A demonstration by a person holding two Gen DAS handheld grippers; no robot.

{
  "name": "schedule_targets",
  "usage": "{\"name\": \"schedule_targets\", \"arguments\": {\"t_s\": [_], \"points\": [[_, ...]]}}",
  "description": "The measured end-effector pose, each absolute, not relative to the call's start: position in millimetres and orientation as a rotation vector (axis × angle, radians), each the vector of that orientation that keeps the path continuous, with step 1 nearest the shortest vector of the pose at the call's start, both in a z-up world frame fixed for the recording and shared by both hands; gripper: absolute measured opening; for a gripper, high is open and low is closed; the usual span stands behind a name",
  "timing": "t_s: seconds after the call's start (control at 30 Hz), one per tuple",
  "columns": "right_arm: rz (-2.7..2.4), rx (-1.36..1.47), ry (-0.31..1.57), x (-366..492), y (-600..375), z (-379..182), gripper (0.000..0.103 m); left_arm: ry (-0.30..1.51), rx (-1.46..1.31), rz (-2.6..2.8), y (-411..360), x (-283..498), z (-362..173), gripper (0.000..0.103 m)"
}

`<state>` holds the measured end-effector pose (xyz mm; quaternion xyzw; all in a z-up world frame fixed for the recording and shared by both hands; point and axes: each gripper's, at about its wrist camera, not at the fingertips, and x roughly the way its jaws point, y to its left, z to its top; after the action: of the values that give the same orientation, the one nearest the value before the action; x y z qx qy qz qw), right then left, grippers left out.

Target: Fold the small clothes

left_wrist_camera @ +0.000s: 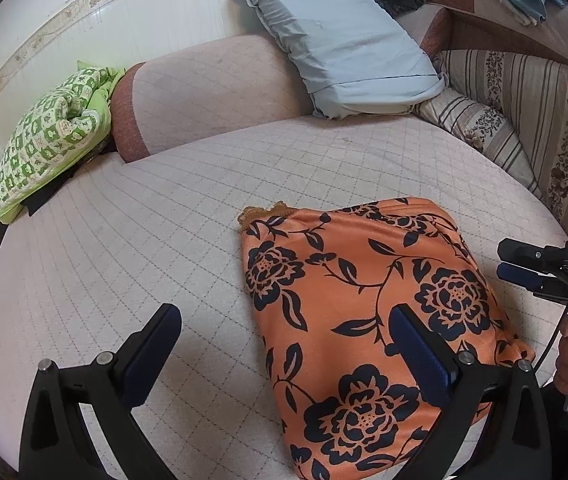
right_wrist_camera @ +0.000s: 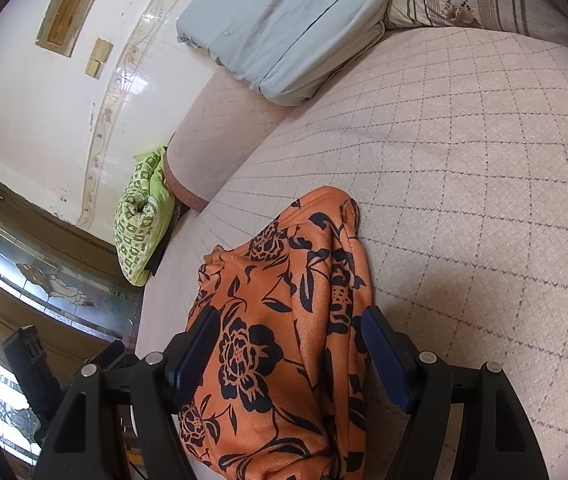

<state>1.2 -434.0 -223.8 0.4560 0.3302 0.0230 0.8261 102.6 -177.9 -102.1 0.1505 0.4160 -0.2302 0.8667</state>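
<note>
An orange garment with black flowers (left_wrist_camera: 364, 304) lies folded on the quilted pink bed cover (left_wrist_camera: 124, 240). My left gripper (left_wrist_camera: 284, 320) is open above the bed, its right finger over the garment's middle, its left finger over bare cover. My right gripper (right_wrist_camera: 290, 328) is open, its fingers straddling the garment (right_wrist_camera: 276, 320) near its near end, not closed on it. In the left wrist view the right gripper (left_wrist_camera: 524, 264) shows at the right edge beside the garment, held by a hand.
A grey-blue pillow (left_wrist_camera: 336, 40) and a striped floral cushion (left_wrist_camera: 480, 132) lie at the bed's far side. A green patterned bundle (left_wrist_camera: 52, 140) sits at the far left by the tiled wall. A wooden glass-panelled door (right_wrist_camera: 44, 272) stands beyond the bed's edge.
</note>
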Motion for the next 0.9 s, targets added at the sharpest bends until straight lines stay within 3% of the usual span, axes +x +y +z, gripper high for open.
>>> {"name": "schedule_targets", "arguments": {"t_s": [0.6, 0.9], "points": [[0.024, 0.95, 0.737, -1, -439, -231, 0.076, 0.914, 0.328, -0.47, -182, 103, -124, 0.103], [0.025, 0.961, 0.813, 4, -446, -246, 0.076, 1.148, 0.119, -0.568, -175, 137, -174, 0.103]]}}
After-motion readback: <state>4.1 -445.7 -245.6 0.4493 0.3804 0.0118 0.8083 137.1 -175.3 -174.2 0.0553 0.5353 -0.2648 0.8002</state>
